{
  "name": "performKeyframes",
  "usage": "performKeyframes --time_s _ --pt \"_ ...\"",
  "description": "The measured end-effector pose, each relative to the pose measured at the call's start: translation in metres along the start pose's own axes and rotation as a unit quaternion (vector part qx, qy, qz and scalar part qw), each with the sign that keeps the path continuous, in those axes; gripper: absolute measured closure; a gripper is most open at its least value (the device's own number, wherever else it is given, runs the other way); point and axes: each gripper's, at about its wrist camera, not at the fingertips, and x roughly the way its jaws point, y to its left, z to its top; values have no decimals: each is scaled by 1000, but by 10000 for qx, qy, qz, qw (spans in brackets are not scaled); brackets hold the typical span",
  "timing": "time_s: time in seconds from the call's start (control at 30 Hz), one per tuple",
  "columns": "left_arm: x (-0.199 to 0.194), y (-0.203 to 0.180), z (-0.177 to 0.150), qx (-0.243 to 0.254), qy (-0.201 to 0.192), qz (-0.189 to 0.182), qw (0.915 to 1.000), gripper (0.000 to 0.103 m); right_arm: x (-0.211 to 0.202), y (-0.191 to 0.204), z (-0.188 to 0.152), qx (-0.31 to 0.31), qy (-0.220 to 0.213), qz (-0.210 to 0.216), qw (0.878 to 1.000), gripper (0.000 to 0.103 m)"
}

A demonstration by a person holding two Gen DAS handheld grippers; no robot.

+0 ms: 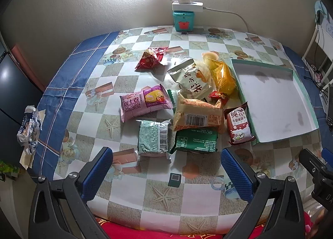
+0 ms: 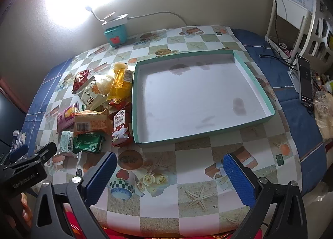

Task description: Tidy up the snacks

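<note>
A heap of snack packets lies on the checked tablecloth: a pink Swiss roll pack (image 1: 145,102), a pale green pack (image 1: 154,140), a dark green pack (image 1: 195,140), an orange pack (image 1: 197,115), a red milk biscuit pack (image 1: 239,126), a beige pack (image 1: 191,81), a yellow bag (image 1: 220,74) and a red packet (image 1: 153,58). An empty shallow teal box (image 2: 256,81) stands right of the heap. My left gripper (image 1: 166,173) is open and empty, just short of the green packs. My right gripper (image 2: 169,176) is open and empty, in front of the box.
A teal tin (image 1: 183,20) with a white power strip and lamp stands at the back by the wall. A crumpled wrapper (image 1: 29,130) lies at the table's left edge. A phone (image 2: 305,78) and a white rack (image 2: 291,18) are at the right.
</note>
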Motion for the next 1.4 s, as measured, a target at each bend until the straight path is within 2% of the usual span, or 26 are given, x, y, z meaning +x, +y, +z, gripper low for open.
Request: performKeyframes --time_s 0.53,1.4 --pt "-3 2 0 9 -121 4 9999 0 -4 -3 0 89 -131 -56 9999 0" --pt "-3 7 -1 -96 -111 1 9999 0 -8 -4 1 111 -192 -78 9997 0"
